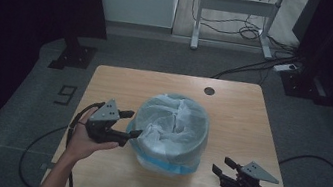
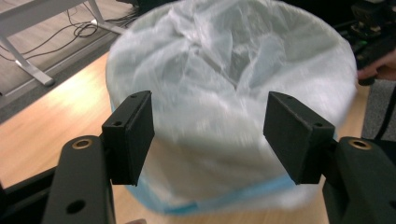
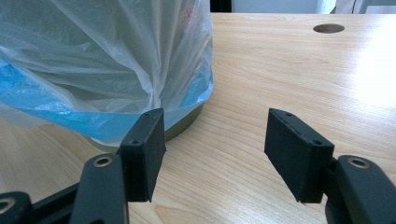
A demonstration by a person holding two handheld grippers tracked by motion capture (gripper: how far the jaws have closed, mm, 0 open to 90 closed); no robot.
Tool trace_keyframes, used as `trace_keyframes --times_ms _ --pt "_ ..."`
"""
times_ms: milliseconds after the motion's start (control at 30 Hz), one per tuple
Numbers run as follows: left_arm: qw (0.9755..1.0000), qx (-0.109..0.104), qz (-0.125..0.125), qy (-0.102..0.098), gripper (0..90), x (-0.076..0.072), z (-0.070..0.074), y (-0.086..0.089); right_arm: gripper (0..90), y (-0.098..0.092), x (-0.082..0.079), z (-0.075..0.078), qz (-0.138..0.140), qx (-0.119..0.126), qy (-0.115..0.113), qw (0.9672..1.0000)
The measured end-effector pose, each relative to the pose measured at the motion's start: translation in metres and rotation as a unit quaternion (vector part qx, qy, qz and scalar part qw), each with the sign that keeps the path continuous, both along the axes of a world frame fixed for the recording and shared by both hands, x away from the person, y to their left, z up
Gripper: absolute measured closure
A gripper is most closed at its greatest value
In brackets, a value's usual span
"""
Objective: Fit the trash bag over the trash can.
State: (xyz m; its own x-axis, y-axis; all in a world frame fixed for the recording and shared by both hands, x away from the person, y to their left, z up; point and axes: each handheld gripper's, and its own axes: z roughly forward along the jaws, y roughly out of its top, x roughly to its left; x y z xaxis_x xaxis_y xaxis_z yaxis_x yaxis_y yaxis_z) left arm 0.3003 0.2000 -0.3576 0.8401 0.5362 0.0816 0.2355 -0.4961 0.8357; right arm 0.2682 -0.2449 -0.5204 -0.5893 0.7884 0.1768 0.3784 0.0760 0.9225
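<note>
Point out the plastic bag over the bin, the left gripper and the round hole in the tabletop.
plastic bag (image 1: pixel 172 125), high view, crumpled lining inside the bin.
left gripper (image 1: pixel 132 124), high view, gap between its open jaws, beside the bag.
round hole (image 1: pixel 209 90), high view, its dark centre, near the table's far edge.

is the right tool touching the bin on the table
No, the right tool sits apart from the bin, with bare table between them.

The round bin (image 1: pixel 171 134) wears a thin, crinkled, translucent white plastic liner (image 2: pixel 229 84) with a blue hem, faintly glossy. At six o'clock, the pale wooden tabletop (image 3: pixel 289 70) looks smooth, satin-grained. Matt black plastic gripper pads (image 3: pixel 299 151).
</note>
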Motion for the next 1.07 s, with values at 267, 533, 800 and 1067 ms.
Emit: trace_keyframes --times_ms 267,533,800,1067 --pt "0.9997 -0.010 0.024 0.006 33.5 -0.022 -0.027 0.025 37.5 -0.005 0.002 -0.004 -0.011 -0.004 0.004 0.9999" --pt "0.9982 -0.019 0.050 0.028 33.6 -0.039 -0.064 0.051 37.4 -0.010 0.005 -0.010 -0.020 -0.011 0.011 0.9997" --pt "0.9957 -0.028 0.074 0.049 33.6 -0.042 -0.090 0.069 37.1 -0.013 0.007 -0.016 -0.031 -0.017 0.018 0.9992" --pt "0.9955 -0.024 0.074 0.054 33.5 -0.036 -0.097 0.064 36.8 -0.016 0.007 -0.015 -0.035 -0.016 0.016 0.9991"
